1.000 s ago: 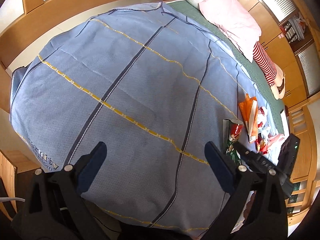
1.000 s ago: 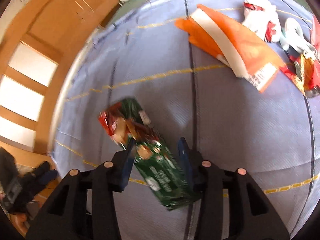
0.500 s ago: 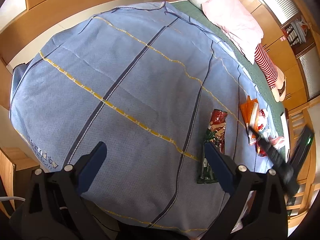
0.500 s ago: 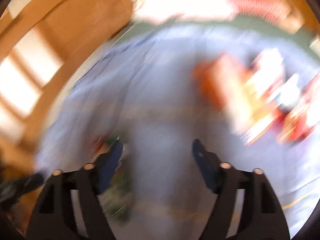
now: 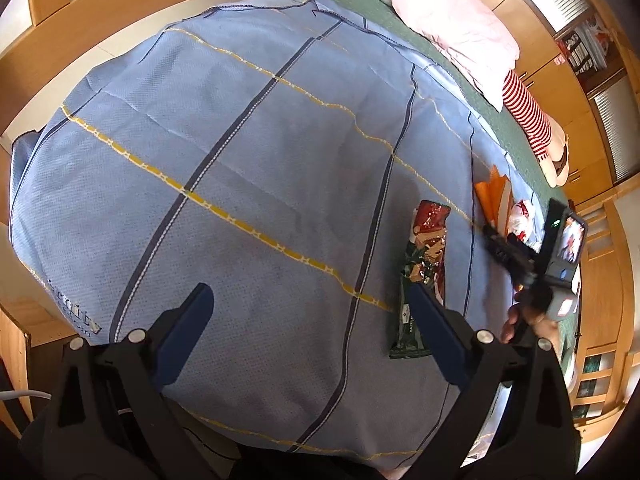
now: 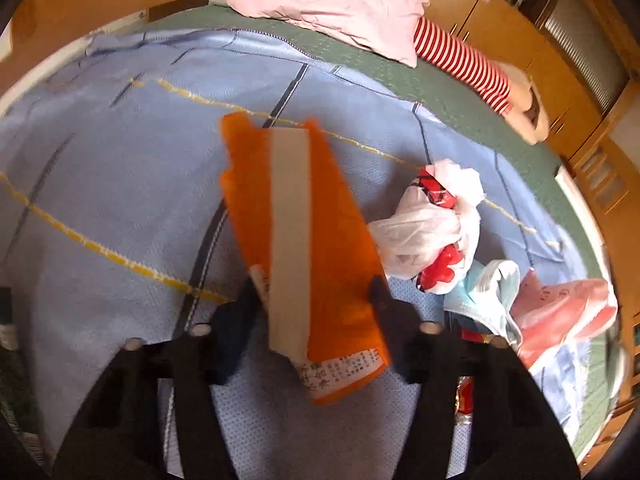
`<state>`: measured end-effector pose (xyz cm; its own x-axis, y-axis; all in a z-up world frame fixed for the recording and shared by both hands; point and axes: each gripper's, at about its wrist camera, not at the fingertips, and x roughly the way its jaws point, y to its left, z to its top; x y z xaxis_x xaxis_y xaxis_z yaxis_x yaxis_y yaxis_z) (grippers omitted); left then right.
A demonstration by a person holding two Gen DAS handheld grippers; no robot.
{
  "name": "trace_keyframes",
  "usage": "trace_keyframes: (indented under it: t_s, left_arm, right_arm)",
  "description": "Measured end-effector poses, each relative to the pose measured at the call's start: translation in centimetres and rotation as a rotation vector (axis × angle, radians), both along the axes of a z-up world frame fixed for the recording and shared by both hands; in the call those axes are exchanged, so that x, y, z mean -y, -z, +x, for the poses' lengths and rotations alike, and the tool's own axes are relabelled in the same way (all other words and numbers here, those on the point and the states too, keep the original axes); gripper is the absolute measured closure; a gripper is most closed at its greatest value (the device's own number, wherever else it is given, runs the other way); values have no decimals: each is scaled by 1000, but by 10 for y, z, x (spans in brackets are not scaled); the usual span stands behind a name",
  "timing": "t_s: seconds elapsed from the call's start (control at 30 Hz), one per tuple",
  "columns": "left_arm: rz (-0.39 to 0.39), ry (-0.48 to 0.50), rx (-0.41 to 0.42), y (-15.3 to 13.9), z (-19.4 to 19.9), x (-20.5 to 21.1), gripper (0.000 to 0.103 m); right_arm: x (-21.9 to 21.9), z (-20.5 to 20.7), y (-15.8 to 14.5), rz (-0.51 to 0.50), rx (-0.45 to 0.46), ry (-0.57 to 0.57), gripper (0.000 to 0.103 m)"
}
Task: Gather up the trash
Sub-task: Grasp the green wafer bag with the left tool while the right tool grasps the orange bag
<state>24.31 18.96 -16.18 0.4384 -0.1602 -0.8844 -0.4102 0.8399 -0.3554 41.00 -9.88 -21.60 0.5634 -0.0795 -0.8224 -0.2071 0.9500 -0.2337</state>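
Observation:
My right gripper [image 6: 312,288] points down at an orange packet with a white stripe [image 6: 304,240] on the blue bedspread [image 6: 120,208]. Its jaws are closing, the packet lies between them, and both pads touch its edges. In the left wrist view the right gripper [image 5: 494,236] is at the far right, held by a hand, over the orange packet [image 5: 490,196]. A green and red snack packet [image 5: 424,272] lies flat on the bedspread, beside the right finger of my left gripper [image 5: 308,296]. That gripper hangs open over bare bedspread [image 5: 240,140] with nothing in it.
A crumpled white bag with red print [image 6: 428,224], a light blue wrapper [image 6: 492,292] and a pink bag [image 6: 568,312] lie right of the orange packet. A pink pillow [image 6: 332,4] and a red-striped doll [image 6: 464,56] rest at the bed's far end. Wooden furniture [image 5: 592,92] surrounds the bed.
My right gripper let go of the green and red packet, which now lies on the bedspread, swung right to the orange packet and narrowed its jaws around it. The left gripper stayed put.

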Motion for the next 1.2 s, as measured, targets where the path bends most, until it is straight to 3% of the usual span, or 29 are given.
trace_keyframes:
  t_s: [0.1,0.17,0.33,0.4,0.47,0.53,0.6,0.63,0.67,0.7,0.8,0.9,1.0,1.1,1.2]
  left_arm:
    - [6,-2,-5,2,1,1,6]
    - [11,-5,-7,3,3,1,6]
    - [12,-3,-6,3,4,1,6]
    - [14,-6,-5,3,4,1,6]
    - [13,-9,-5,4,4,0,6]
    - [12,-8,-7,4,4,1,6]
    - [12,-4,-4,4,3,2,6]
    - [16,1,-2,3,3,3,6]
    - [19,4,-2,3,3,4,6]
    - [23,6,-3,3,3,4,6]
    - [20,-4,-8,5,3,4,6]
    - [9,-2,0,6,6,5,6]
    - [13,37,25,6,12,14,6]
    - [20,99,48,8,20,31,6]
    - [7,170,74,12,32,52,6]
  right_arm:
    - [3,-3,-18,87,-13,7,71]
    - [6,-6,-30,226,-39,25,76]
    - [32,-23,-42,714,-202,77,79]
    - [45,-34,-30,948,-307,107,79]
    - [50,-44,-12,1085,-416,162,79]
    - [48,-53,-7,962,-405,180,73]
    - [43,-61,-22,718,-276,174,46]
    - [37,-66,-29,599,-206,169,39]
    - [30,-69,-34,542,-160,152,29]
    - [22,-71,-37,503,-132,119,27]
    - [-14,-69,-33,365,-148,9,27]
    - [-36,-68,-17,253,-155,-6,30]
    - [-34,-67,-6,259,-163,2,49]
    - [-31,-79,-18,281,-144,-16,64]
    - [-21,-90,-33,277,-133,-6,70]
